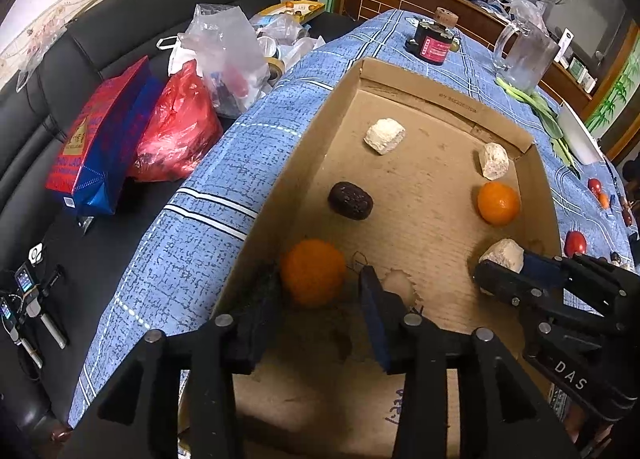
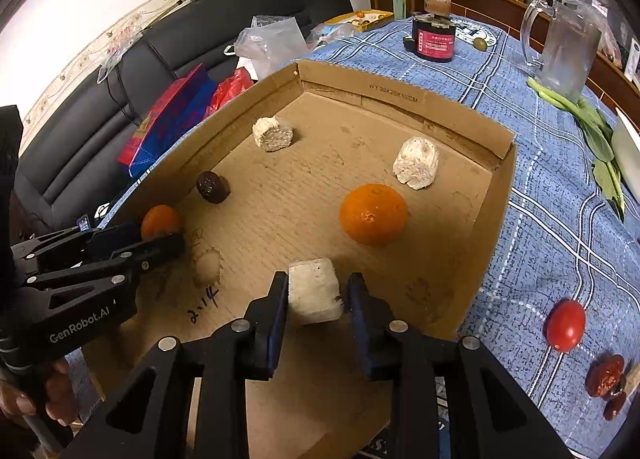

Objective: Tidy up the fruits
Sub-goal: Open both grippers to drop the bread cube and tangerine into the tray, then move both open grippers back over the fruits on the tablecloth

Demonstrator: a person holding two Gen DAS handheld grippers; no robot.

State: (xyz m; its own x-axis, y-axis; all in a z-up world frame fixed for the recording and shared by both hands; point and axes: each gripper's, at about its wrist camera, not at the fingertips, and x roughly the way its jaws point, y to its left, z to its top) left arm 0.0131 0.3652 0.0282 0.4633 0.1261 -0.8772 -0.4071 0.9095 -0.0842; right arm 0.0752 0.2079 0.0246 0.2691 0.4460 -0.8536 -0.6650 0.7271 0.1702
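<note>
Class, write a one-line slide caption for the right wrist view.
Right gripper straddles a white chunk inside the cardboard box, beside an orange.

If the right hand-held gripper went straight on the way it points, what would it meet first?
The white chunk already sits between the fingers of the right hand-held gripper, so it would meet that at once. Beyond it lies an orange, though depth is hard to judge.

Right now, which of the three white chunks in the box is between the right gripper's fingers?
The nearest white chunk, at the box's front; the other two lie free near the back wall.
</note>
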